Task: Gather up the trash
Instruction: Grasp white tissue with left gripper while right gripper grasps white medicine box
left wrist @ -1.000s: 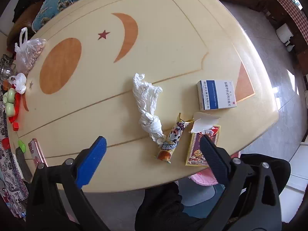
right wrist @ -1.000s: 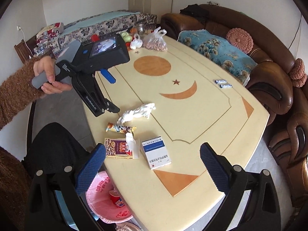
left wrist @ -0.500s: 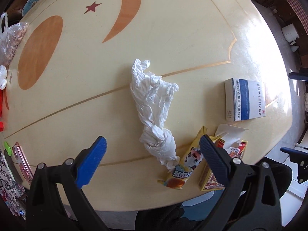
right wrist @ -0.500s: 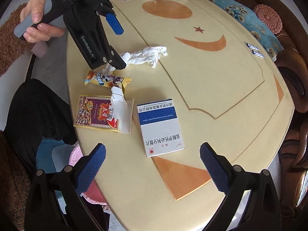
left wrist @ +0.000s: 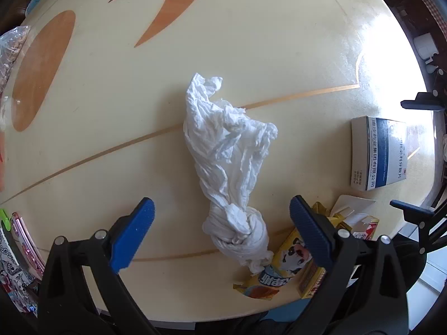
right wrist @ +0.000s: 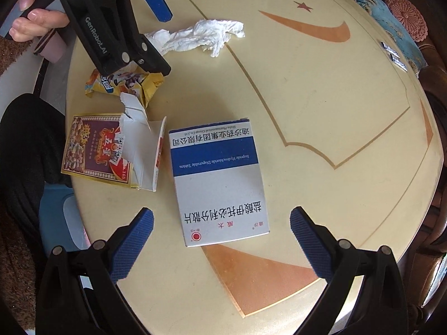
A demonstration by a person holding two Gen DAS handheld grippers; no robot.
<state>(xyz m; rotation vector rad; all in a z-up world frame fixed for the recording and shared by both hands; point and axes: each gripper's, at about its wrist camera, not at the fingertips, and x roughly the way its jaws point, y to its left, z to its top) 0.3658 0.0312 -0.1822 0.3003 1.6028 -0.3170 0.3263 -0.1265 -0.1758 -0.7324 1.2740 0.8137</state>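
Observation:
A crumpled white tissue [left wrist: 229, 167] lies on the cream table [left wrist: 251, 42]; its knotted end sits between the open fingers of my left gripper [left wrist: 220, 223], which hovers just above it. The tissue also shows in the right wrist view [right wrist: 201, 36]. A yellow snack wrapper [left wrist: 282, 265] and a torn red card box [right wrist: 100, 148] lie by the table's near edge. A white and blue medicine box [right wrist: 218, 178] lies just ahead of my open right gripper [right wrist: 220, 231], its near end between the fingers. The left gripper [right wrist: 111, 28] shows in the right wrist view over the wrapper [right wrist: 125, 83].
A clear plastic bag [left wrist: 11, 50] sits at the table's far left. A pink phone [left wrist: 25, 240] lies at the left edge. Two small packets [right wrist: 392, 54] lie near the sofa side. The table edge runs close below both grippers.
Both grippers have come down closer to the table. The left one closed in on the tissue, the right one on the medicine box. Both stayed open.

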